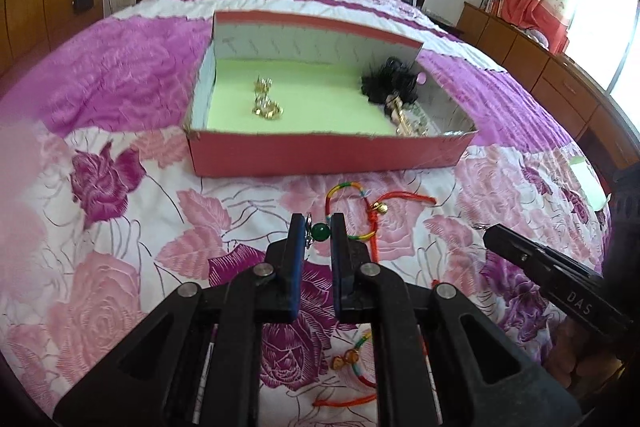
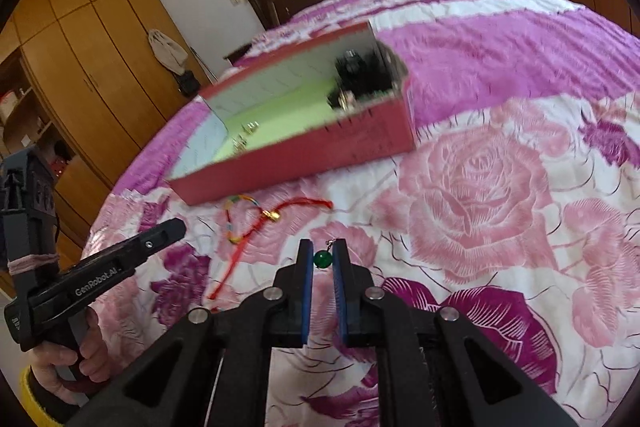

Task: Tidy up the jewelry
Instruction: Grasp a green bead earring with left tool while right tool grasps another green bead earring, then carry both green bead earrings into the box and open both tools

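Left gripper (image 1: 319, 227) closed on a green bead earring (image 1: 320, 230) — bead pinched between the blue pads. Right gripper (image 2: 322, 254) likewise clamped on a second green bead earring (image 2: 322, 259), its wire hook poking past the tips. Both held above the floral bedspread (image 1: 120, 211). Far of them sits a red box (image 1: 328, 159): gold pieces (image 1: 266, 103) at left, black feathery piece (image 1: 390, 85) at right. 2 red cord bracelets (image 1: 360, 215) lie on the bed — near side of the box.
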Demonstrator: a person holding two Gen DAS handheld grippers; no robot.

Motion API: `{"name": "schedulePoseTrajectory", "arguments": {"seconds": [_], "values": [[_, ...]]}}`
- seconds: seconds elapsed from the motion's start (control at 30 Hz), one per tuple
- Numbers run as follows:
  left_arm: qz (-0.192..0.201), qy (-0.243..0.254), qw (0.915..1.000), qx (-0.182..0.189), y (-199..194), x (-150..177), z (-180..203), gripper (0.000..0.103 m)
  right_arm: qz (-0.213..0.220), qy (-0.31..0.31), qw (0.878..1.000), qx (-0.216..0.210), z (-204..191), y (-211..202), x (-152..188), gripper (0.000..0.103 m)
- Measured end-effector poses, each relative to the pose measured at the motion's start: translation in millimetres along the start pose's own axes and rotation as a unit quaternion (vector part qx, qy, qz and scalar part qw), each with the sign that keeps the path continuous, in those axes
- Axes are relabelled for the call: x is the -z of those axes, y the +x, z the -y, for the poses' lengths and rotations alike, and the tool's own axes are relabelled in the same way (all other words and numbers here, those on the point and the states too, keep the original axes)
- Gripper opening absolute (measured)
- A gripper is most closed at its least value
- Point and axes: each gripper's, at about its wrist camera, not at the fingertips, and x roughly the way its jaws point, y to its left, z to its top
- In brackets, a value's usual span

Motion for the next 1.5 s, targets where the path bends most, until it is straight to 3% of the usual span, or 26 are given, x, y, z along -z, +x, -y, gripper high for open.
{"name": "schedulePoseTrajectory", "arguments": {"seconds": [0.7, 1.5], "values": [[0.078, 0.027, 0.9966, -0.006, -42.4, -18.4, 20.0, 0.004, 0.126, -0.062, 0.99, -0.008, -41.4, -59.2, -17.4, 0.011], [0.135, 0.054, 0.9889, -0.034, -32.0, -63.1, 26.9, 0.004, 0.192, -0.097, 0.977, -0.001, -57.4, -46.3, -67.7, 0.011]]}}
